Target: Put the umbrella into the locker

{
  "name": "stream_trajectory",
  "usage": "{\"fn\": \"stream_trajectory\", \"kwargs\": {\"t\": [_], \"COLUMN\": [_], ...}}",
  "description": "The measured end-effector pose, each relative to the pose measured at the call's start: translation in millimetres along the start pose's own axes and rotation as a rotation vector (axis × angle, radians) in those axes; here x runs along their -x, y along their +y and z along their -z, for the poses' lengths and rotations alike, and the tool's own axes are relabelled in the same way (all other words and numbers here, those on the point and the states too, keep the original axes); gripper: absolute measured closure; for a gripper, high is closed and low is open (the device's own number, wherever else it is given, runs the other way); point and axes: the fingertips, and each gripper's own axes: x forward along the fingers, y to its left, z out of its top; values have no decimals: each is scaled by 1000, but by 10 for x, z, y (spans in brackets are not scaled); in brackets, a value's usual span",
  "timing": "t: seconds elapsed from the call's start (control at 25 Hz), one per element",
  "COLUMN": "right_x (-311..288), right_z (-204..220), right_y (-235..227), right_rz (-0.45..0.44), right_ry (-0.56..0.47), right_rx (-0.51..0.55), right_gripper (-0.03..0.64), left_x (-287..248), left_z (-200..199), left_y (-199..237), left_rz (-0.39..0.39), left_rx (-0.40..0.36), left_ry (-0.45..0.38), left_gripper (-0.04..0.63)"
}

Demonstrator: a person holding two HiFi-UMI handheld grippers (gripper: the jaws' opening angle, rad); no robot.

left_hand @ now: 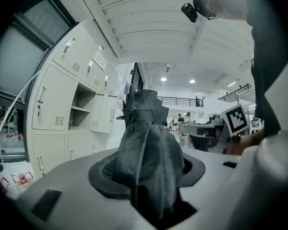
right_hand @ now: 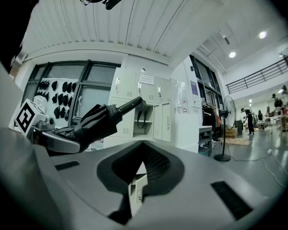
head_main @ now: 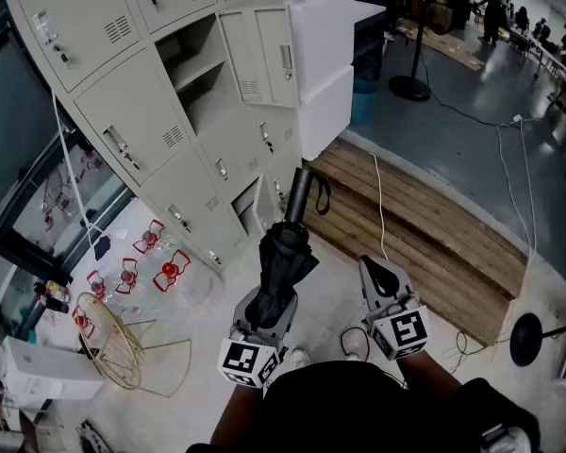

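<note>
A folded black umbrella sticks out forwards, its handle end aimed towards the grey locker bank. My left gripper is shut on its fabric bundle; in the left gripper view the umbrella fills the space between the jaws of that gripper. One upper locker compartment stands open with a shelf inside, well ahead of the umbrella tip. My right gripper hovers just to the right, shut and holding nothing. In the right gripper view this gripper looks past the umbrella at the open locker.
A wooden platform lies on the right. A gold wire basket and red-and-white items sit on the floor at left. White boxes stand beside the lockers. A low locker door hangs ajar. A stand base is behind.
</note>
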Motion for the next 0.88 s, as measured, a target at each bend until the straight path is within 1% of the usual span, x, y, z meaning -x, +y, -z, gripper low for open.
{"fn": "stream_trajectory", "kwargs": {"t": [0.12, 0.28, 0.44, 0.6, 0.76, 0.88], "right_x": [-39, -117, -203, -335, -543, -668], "right_z": [32, 44, 13, 23, -36, -13], "right_y": [3, 53, 84, 119, 225, 312], "right_rz": [-2, -1, 16, 34, 27, 31], "right_ry": [-11, -16, -8, 8, -33, -33], "right_rx": [18, 23, 2, -27, -23, -18], "right_gripper": [618, 618, 618, 618, 618, 618], "left_x": [-12, -3, 6, 23, 27, 48], "left_z": [-5, 0, -1, -23, -32, -36], "left_y": [26, 114, 243, 408, 616, 768], "left_rz": [3, 0, -3, -7, -7, -6], "left_rx": [-9, 2, 10, 25, 36, 44], "left_ry": [-3, -3, -4, -6, -4, -4], "left_gripper": [377, 377, 377, 377, 377, 377]}}
